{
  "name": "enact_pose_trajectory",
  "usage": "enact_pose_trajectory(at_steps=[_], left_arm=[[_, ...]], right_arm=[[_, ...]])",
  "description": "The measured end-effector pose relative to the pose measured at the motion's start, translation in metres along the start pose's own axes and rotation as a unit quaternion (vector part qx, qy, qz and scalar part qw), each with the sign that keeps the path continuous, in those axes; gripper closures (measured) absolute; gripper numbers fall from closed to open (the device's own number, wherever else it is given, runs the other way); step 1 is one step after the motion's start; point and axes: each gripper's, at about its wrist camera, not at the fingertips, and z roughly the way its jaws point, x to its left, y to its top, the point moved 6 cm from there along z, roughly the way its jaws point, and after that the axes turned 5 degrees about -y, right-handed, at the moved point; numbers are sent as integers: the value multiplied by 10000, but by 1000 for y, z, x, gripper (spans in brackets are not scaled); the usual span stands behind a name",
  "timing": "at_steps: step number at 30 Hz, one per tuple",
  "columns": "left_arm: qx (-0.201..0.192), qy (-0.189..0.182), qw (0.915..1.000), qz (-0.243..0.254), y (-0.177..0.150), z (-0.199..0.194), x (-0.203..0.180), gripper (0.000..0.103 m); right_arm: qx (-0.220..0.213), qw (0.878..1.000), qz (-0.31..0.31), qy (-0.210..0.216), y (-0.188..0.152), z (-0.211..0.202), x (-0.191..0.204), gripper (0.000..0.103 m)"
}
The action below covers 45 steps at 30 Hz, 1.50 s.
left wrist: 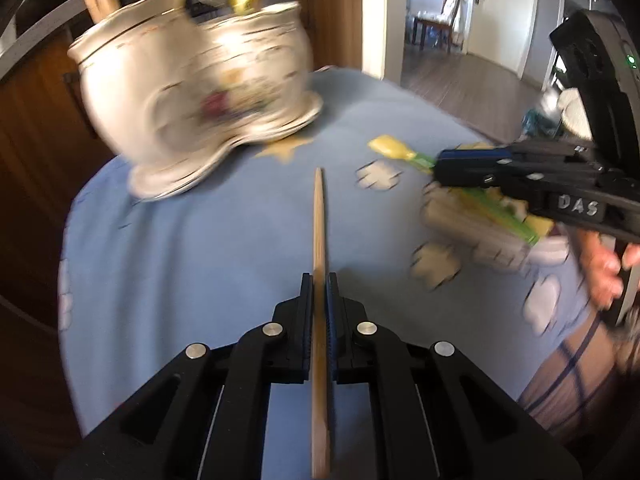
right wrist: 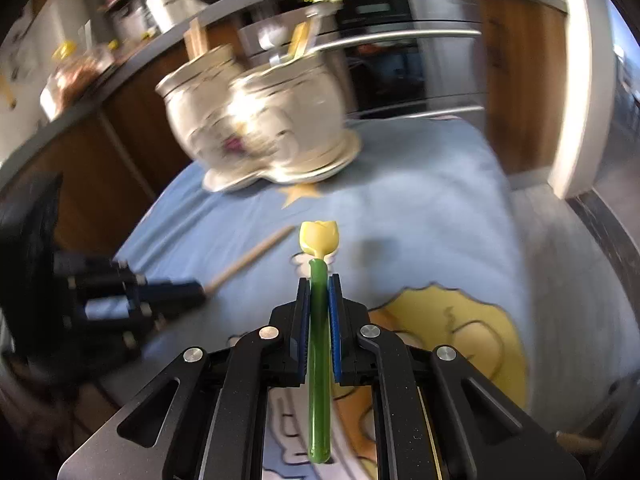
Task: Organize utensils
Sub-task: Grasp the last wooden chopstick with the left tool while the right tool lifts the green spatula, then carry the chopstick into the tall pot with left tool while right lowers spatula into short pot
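Left wrist view: left gripper (left wrist: 319,284) jaws clamp wooden chopstick (left wrist: 319,220); right gripper (right wrist: 319,286) jaws clamp tulip spoon (right wrist: 319,240) above blue cloth (right wrist: 420,208)

A table under a blue cartoon-print cloth (right wrist: 420,184) carries a cream twin-bowl ceramic holder (right wrist: 256,128) near its far edge.

Chopstick (left wrist: 319,248): we see tan wood, clamped lengthwise.
Tulip spoon (right wrist: 319,320): green stem, yellow head, clamped.
Holder (left wrist: 192,92): white, floral, blurred.
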Motion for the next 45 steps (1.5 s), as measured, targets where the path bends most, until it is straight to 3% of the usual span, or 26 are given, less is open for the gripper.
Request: enact_pose_trajectory(at_steps=[4,8,10,13,15,17,19,22,27,36,41,43,45], left_arm=[[264,38,9996,99,-15,-11,23,97],[323,-49,9994,-81,-24,-18,39,97],[312,-56,9994,-101,-25,-19,40,96],[233,-90,9995,-191,-25,-17,42,96],[140,-107,9995,-275,-23,-15,40,96],[73,-104,9995,-282,-22,-12,37,96],[-9,-121,9997,-216,-23,-13,36,97],[-187,-249,9994,-155,-23,-20,35,97],[-1039,-437,9936,90,-13,-52,35,97],[-2457,-392,9686,7,40,-109,60,97],[-3177,-433,9470,-186,86,-134,78,97],[-3537,-560,9327,-421,109,-144,90,97],[-3714,-620,9248,-543,127,-146,97,97]], right_arm=[[259,9987,-418,121,-8,9,21,93],[423,9971,-637,-31,-14,15,30,93],[409,9968,-688,-92,-14,14,31,83],[385,9961,-776,-183,-14,17,33,81],[338,9955,-850,-259,-14,17,34,82],[297,9955,-835,-331,-14,17,34,92],[259,9963,-752,-314,-13,17,32,93],[-12,9972,-680,-298,-7,10,30,93],[-807,9948,-590,-199,16,-20,36,93],[-1974,9790,-450,-220,86,-48,41,93],[-2311,9728,-74,-153,133,-51,33,93],[-2500,9681,188,20,152,-49,25,93],[-2573,9650,476,199,168,-42,17,93]])
